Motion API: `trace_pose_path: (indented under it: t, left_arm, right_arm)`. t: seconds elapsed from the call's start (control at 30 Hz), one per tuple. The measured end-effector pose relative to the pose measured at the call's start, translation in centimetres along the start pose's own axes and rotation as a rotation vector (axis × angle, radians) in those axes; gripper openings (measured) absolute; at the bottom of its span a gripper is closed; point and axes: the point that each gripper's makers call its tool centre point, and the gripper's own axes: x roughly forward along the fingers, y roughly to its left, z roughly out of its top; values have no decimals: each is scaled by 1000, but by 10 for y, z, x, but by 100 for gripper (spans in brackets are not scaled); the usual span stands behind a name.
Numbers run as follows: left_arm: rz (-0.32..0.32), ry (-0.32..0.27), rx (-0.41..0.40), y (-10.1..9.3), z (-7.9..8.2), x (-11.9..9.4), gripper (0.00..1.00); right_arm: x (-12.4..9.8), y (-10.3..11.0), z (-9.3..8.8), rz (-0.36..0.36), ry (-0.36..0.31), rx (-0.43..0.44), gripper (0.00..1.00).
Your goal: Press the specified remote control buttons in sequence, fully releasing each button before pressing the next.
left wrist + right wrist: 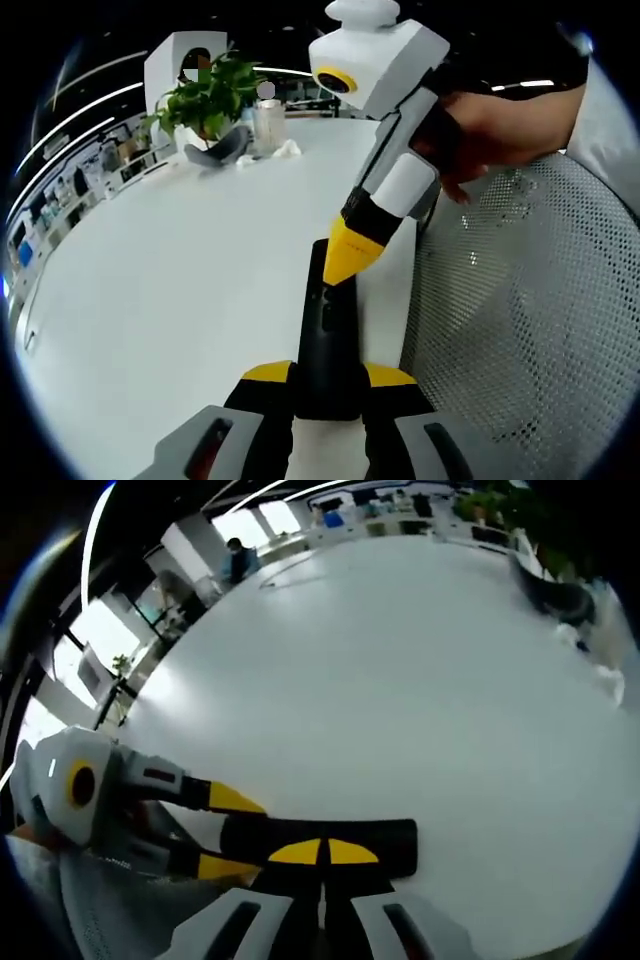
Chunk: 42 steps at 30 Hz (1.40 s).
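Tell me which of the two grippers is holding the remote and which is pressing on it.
The left gripper holds the black remote, its jaws clamped on both sides of the near end. The right gripper is shut, its yellow tip coming down onto the remote's buttons.

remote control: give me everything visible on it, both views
The remote control is a long, slim black bar, apparently matte plastic, lying flat on the white table near its edge. In the left gripper view the left gripper clamps its near end between yellow-tipped jaws, and the right gripper, jaws together, touches its top face near the far end. Small buttons show faintly there. In the right gripper view it lies crosswise.
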Motion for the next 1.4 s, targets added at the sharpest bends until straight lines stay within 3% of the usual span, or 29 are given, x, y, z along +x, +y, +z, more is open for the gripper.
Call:
trace_pose_path:
  t: [0.37,0.7,1.0,1.17,1.4]
  left_arm:
    - [-1,0,3,-1,1,1,25]
    - [-1,5,9,-1,1,0,25]
    - [0,9,10,-1,0,0,25]
    - [-1,11,11,0,0,-1,25]
    - [-2,10,9,1,0,-1,25]
  right_arm:
    - [-1,-3,0,-9,-6,14,0]
    - [-2,-3,1,32,2,116,0]
    - [-2,-1,1,18,3,100,0]
    - [-5,-4,-3,16,50,170,0]
    - [-9,-12,-5,-5,68,257,0]
